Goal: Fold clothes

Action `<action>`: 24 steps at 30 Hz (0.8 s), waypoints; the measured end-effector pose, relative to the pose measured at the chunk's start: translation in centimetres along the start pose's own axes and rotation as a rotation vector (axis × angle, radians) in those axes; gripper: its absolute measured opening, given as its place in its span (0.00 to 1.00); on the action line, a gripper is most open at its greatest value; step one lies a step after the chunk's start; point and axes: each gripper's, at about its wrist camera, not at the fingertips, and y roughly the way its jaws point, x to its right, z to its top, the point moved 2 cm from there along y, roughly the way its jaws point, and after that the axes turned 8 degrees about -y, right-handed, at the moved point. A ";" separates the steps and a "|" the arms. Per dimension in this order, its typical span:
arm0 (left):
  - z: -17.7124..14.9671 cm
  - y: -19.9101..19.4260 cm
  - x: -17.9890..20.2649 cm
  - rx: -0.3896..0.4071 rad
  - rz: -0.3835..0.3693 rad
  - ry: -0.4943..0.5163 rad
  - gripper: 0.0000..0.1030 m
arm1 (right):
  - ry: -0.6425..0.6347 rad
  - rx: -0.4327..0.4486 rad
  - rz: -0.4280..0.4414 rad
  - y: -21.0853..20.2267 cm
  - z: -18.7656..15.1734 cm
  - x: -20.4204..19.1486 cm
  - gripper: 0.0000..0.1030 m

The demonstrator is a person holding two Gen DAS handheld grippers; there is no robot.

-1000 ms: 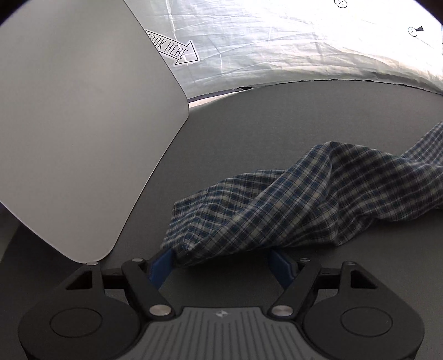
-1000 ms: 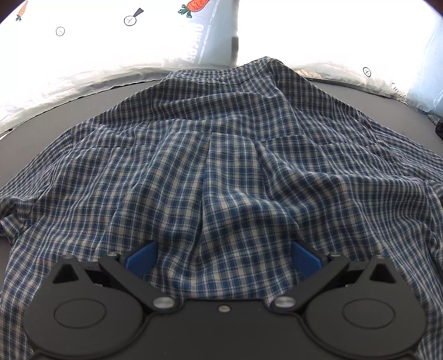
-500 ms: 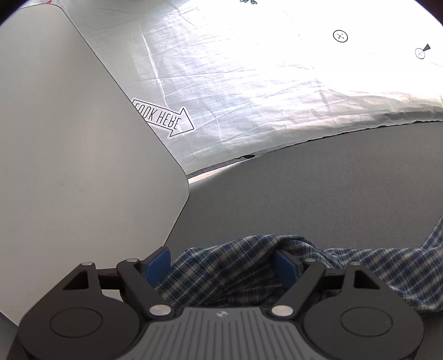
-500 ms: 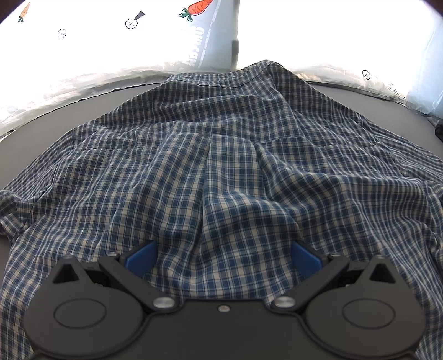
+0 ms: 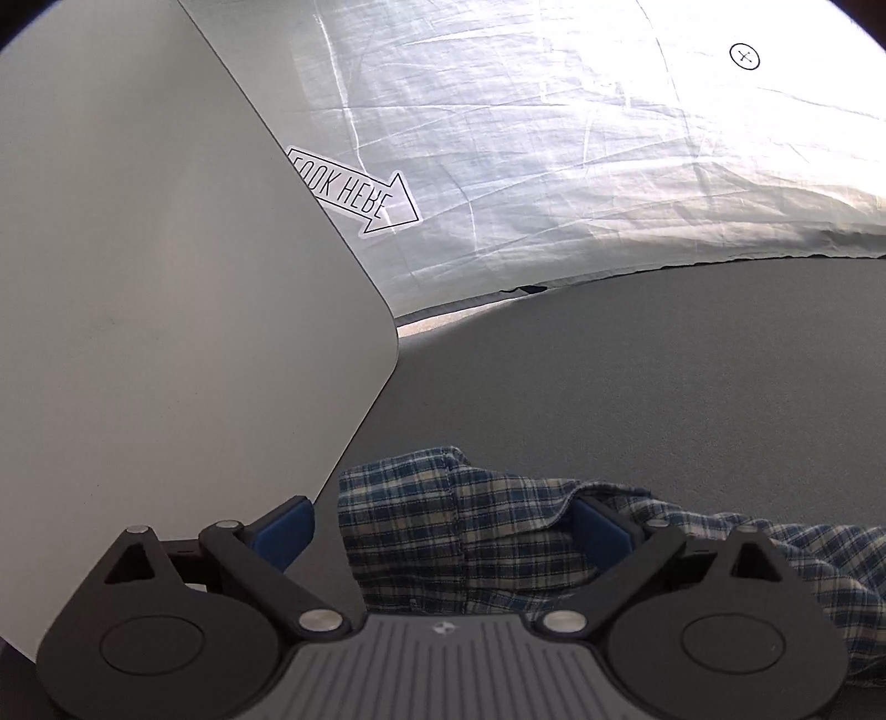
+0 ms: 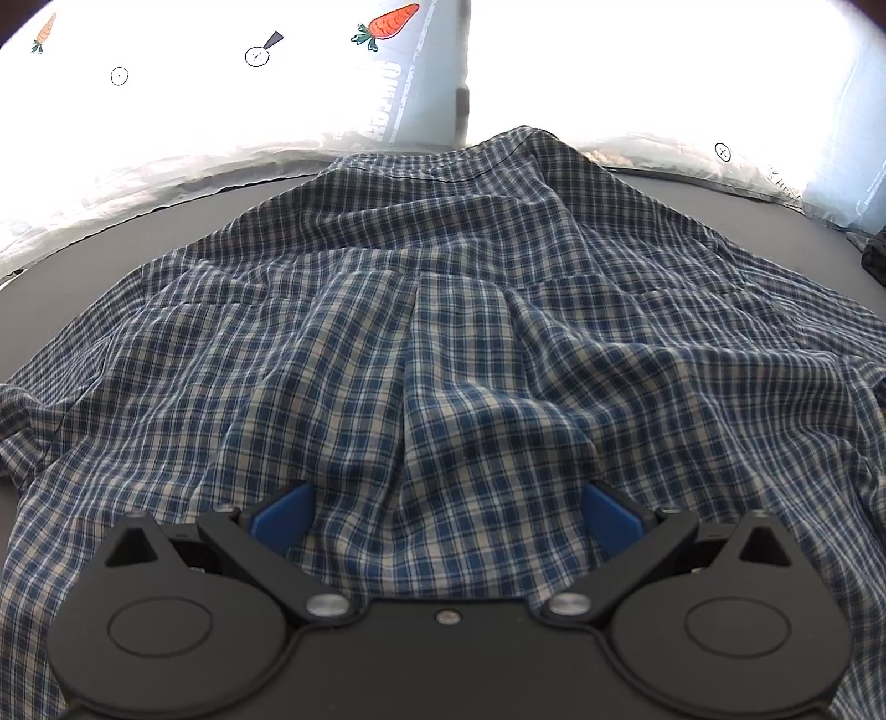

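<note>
The left gripper (image 5: pixel 443 526) is opening, its blue fingers (image 5: pixel 279 529) spreading wide. A cuffed end of the plaid shirt (image 5: pixel 459 526) lies between them on the dark grey surface (image 5: pixel 637 387), slack; the left finger stands clear of the cloth, while the right one sits against a fold. Just left of that shirt end, a pale grey board (image 5: pixel 166 304) covers the surface. Beyond the shirt, a crinkled white sheet (image 5: pixel 554 138) carries a "LOOK HERE" arrow (image 5: pixel 354 191).

The right gripper (image 6: pixel 446 515) hangs over the shirt's (image 6: pixel 443 332) broad middle. Fingers (image 6: pixel 279 518) spread wide, cloth bunched up between them, nothing pinched. The shirt covers most of the surface, its far end reaching the white sheet with a carrot print (image 6: pixel 390 22).
</note>
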 end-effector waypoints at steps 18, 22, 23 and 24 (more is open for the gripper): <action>-1.1 1.6 -2.6 -0.163 -0.185 -0.381 0.17 | 0.000 0.030 -0.002 -0.1 -0.1 0.0 1.00; -0.3 -1.4 -2.7 -0.123 -0.122 -0.340 0.13 | -0.006 0.040 0.003 -0.1 -0.1 0.0 1.00; 0.0 -2.7 -2.8 -0.104 -0.105 -0.329 0.13 | -0.007 0.043 0.004 -0.2 -0.1 -0.1 1.00; 0.2 -4.2 -3.2 -0.090 -0.093 -0.325 0.13 | -0.009 0.049 0.005 -0.2 -0.2 -0.1 1.00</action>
